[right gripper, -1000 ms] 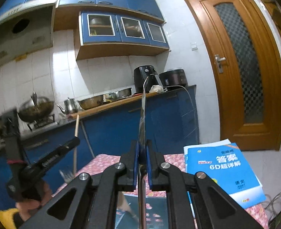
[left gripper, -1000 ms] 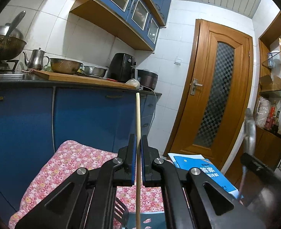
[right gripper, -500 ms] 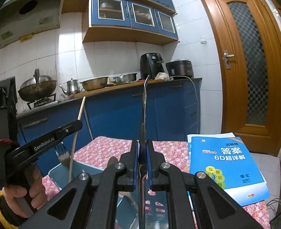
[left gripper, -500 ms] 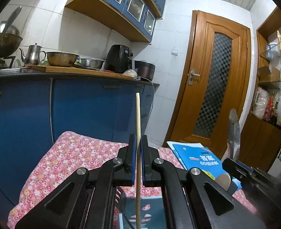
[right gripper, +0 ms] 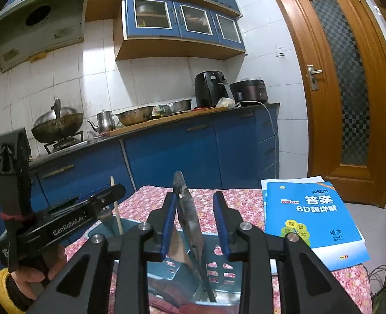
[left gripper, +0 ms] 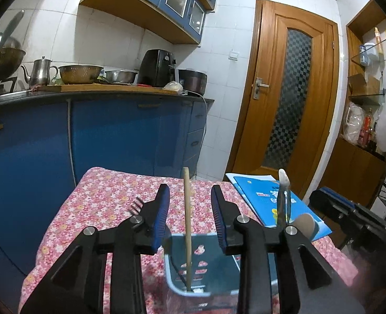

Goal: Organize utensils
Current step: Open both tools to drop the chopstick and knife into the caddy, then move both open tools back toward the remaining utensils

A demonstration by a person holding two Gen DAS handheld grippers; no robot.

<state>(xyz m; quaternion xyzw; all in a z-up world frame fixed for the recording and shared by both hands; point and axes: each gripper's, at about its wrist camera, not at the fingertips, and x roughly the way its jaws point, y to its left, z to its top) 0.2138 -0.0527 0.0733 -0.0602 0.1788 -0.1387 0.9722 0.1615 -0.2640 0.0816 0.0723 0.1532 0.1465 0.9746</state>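
A light blue utensil basket (left gripper: 200, 291) stands on the floral table just under both grippers; it also shows in the right wrist view (right gripper: 219, 251). A wooden chopstick (left gripper: 187, 225) stands upright in it, between the spread fingers of my left gripper (left gripper: 190, 214), which is open and not touching it. My right gripper (right gripper: 196, 222) is open around a metal utensil (right gripper: 189, 214) that leans in the basket. That utensil (left gripper: 282, 201) and a spoon (left gripper: 304, 226) show at the right of the left wrist view. A fork (left gripper: 135, 205) sticks up behind the left finger.
A blue workbook (right gripper: 310, 217) lies on the floral tablecloth (left gripper: 106, 204) to the right of the basket. Blue kitchen cabinets (left gripper: 114, 141) with pots and appliances stand behind the table. A wooden door (left gripper: 287, 110) is at the right. The left gripper's body (right gripper: 62, 222) sits left of the basket.
Both grippers have lowered toward the basket and opened. The chopstick and the metal utensil, held before, now stand free in the basket.
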